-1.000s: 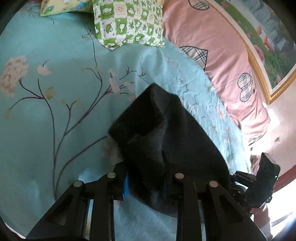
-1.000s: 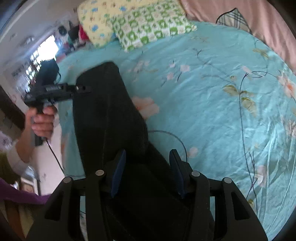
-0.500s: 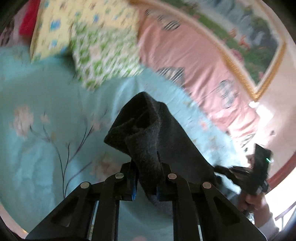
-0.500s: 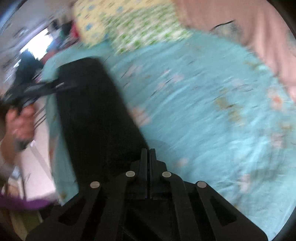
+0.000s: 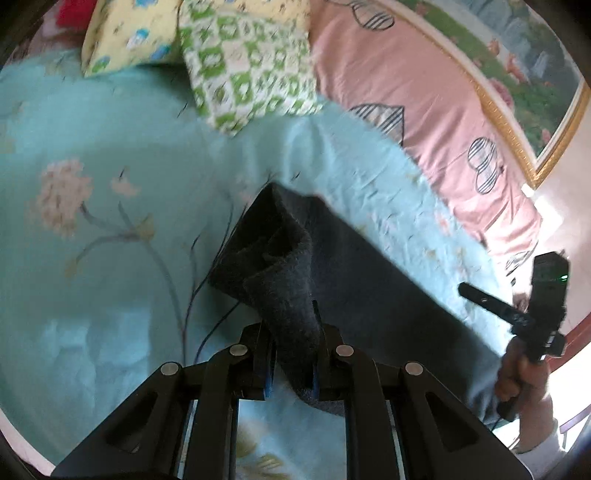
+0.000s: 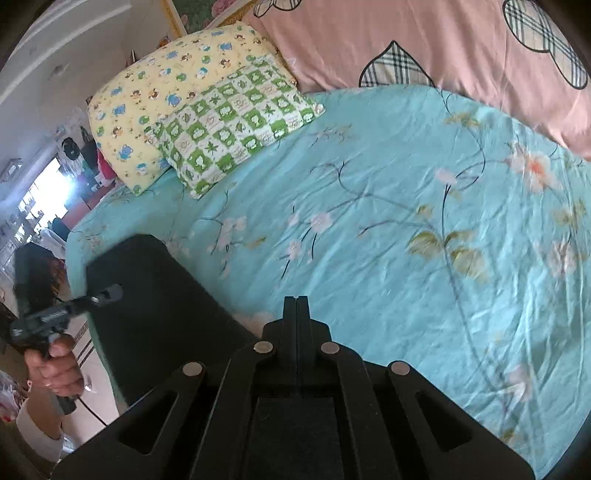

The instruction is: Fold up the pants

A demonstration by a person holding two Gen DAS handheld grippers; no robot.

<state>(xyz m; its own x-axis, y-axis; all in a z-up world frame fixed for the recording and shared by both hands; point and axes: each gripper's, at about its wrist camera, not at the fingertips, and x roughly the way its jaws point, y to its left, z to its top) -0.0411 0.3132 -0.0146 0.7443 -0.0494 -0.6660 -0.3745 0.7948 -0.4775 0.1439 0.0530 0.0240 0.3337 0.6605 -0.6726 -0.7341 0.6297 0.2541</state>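
Note:
Dark grey pants lie along the near edge of a turquoise floral bed sheet. My left gripper is shut on a bunched end of the pants and holds it lifted above the sheet. In the right wrist view the pants stretch to the left and pass under the gripper. My right gripper has its jaws pressed together; the pants run beneath it, and the pinch itself is hidden. The left gripper also shows in the right wrist view, and the right one in the left wrist view.
A green checked pillow and a yellow pillow lie at the head of the bed. A pink quilt lies along the far side, under a framed picture. The bed edge drops to the floor at the left.
Both grippers closed from open. The left gripper pinched the pants end and lifted it. The right gripper shut and tilted up, showing more of the bed.

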